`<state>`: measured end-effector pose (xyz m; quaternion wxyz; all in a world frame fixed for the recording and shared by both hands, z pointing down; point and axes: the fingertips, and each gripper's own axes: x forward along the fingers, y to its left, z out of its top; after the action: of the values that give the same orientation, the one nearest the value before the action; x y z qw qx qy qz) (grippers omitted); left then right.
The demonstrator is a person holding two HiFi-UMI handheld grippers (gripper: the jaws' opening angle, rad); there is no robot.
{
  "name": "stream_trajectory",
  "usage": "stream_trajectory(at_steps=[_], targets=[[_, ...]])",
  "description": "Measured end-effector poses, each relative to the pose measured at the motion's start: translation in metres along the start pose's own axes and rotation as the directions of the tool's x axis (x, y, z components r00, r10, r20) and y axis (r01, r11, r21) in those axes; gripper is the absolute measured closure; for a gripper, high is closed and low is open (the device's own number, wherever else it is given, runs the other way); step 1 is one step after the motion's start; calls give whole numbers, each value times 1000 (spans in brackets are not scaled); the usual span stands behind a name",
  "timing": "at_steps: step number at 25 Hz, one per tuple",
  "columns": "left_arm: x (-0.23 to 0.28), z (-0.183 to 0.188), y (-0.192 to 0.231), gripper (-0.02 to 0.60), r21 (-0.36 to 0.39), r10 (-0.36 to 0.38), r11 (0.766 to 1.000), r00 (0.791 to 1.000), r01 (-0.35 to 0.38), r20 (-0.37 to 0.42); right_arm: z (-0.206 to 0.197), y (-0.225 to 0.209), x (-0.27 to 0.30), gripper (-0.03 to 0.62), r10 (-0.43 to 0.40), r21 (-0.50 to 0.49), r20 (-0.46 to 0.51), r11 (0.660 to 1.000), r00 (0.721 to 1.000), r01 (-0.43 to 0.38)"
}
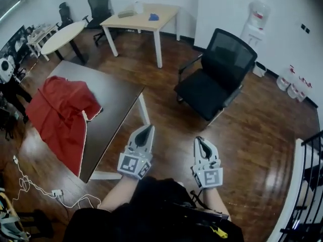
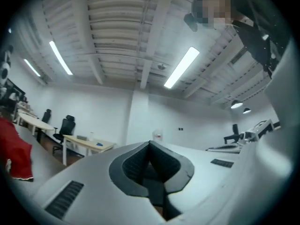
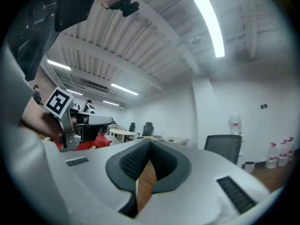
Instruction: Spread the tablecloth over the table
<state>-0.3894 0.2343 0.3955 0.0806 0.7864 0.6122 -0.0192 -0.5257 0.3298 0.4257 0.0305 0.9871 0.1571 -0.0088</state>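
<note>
A red tablecloth [image 1: 60,115] lies bunched on the left part of a dark table [image 1: 113,102], with one side hanging over the near left edge. It also shows as a red patch in the left gripper view, the tablecloth [image 2: 16,156], and low at the left in the right gripper view, the tablecloth [image 3: 91,144]. My left gripper [image 1: 147,130] is shut and empty, held over the floor just off the table's near right corner. Beside it, my right gripper [image 1: 200,141] is shut and empty too. Both point away from the cloth, toward the chair.
A black office chair [image 1: 217,74] stands on the wood floor straight ahead of the grippers. A light desk [image 1: 144,19] and a round white table [image 1: 63,34] stand at the back. Cables and a power strip [image 1: 55,193] lie on the floor at the left.
</note>
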Motion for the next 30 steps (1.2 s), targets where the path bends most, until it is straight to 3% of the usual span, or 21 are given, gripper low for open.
stream_trajectory(at_steps=[3, 5, 7, 9, 12, 14, 17, 21, 24, 30], targets=[[-19, -6, 49, 580, 12, 168, 986, 986, -168, 0, -20, 22, 59, 589, 153, 45, -14, 987, 988, -153], [-49, -8, 94, 580, 52, 304, 952, 952, -303, -16, -31, 57, 104, 589, 276, 72, -28, 959, 961, -273], [-89, -8, 144, 580, 80, 450, 891, 893, -447, -22, -42, 106, 152, 589, 415, 62, -48, 909, 908, -412], [-133, -10, 196, 580, 98, 574, 816, 819, -570, -13, -47, 162, 198, 589, 531, 36, -61, 847, 845, -530], [-187, -18, 275, 580, 97, 702, 708, 712, -700, 12, -54, 235, 259, 588, 625, -12, -93, 777, 775, -629], [-217, -19, 320, 580, 96, 757, 650, 654, -754, 14, -62, 276, 289, 588, 669, -19, -116, 737, 734, -675], [-249, -17, 373, 580, 158, 797, 593, 604, -789, 24, -73, 332, 332, 588, 708, -17, -164, 694, 686, -720], [-290, -26, 405, 580, 142, 854, 515, 520, -845, -4, -77, 396, 375, 588, 754, 21, -199, 642, 627, -766], [-322, -37, 419, 580, 134, 900, 436, 435, -890, -34, -92, 433, 402, 588, 797, 44, -227, 583, 560, -811], [-353, -58, 434, 580, 116, 959, 272, 260, -955, -111, -128, 469, 444, 588, 836, 94, -310, 501, 453, -860]])
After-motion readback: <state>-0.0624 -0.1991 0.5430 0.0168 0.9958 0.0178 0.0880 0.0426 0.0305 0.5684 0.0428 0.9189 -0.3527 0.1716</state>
